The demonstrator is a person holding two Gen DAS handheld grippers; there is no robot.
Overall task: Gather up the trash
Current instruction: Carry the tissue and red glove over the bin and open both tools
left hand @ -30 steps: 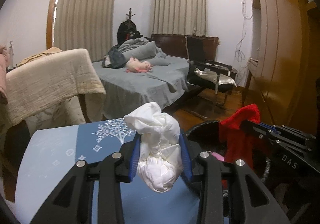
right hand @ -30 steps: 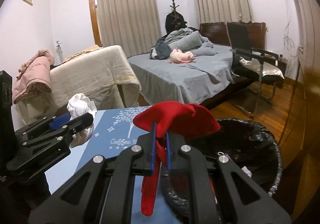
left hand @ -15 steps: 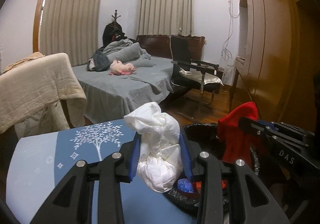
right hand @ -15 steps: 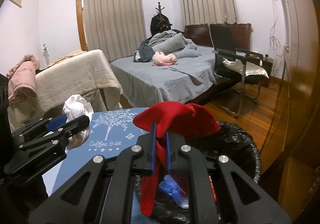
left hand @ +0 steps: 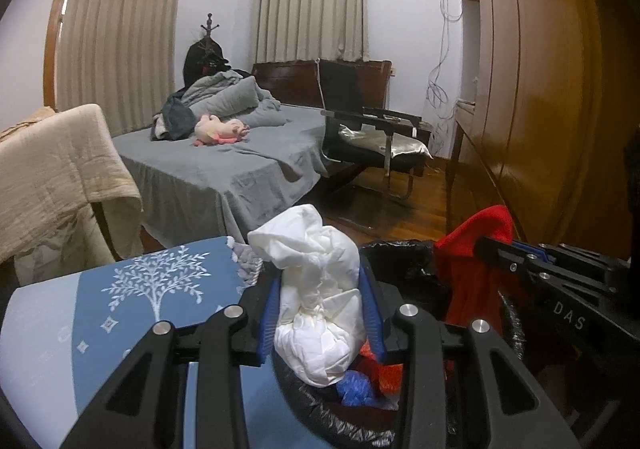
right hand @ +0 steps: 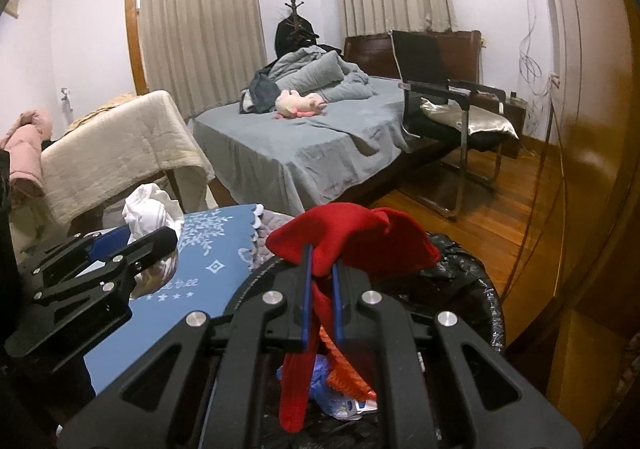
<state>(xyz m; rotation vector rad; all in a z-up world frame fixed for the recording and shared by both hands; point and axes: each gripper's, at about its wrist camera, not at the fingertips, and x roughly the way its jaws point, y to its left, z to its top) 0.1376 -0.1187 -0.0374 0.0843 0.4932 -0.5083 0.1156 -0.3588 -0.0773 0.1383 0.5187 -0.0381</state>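
From the left wrist camera, the left gripper is partly closed, its blue pads pressing both sides of a crumpled white wad of paper or plastic. The wad stands up between the fingers and bulges out above and below them. Just beyond and below the wad sits a bin lined with a black bag; blue and orange scraps lie inside it. To the left is a table under a blue cloth printed with a white tree. At the right, the right gripper reaches in from the side, clamped on a red cloth that hangs over the bin's far right rim. Farther off are a bed with a grey cover, a pink plush toy on it, a black chair and a wooden wardrobe on the right.

From the right wrist camera, the right gripper is squeezed nearly together on the red cloth, which fans out above the pads and trails down between the fingers. It hangs directly above the bin, where blue, white and orange litter is visible. At the left the left gripper carries the white wad above the blue cloth, near the bin's left edge. A beige blanket drapes over furniture behind it.
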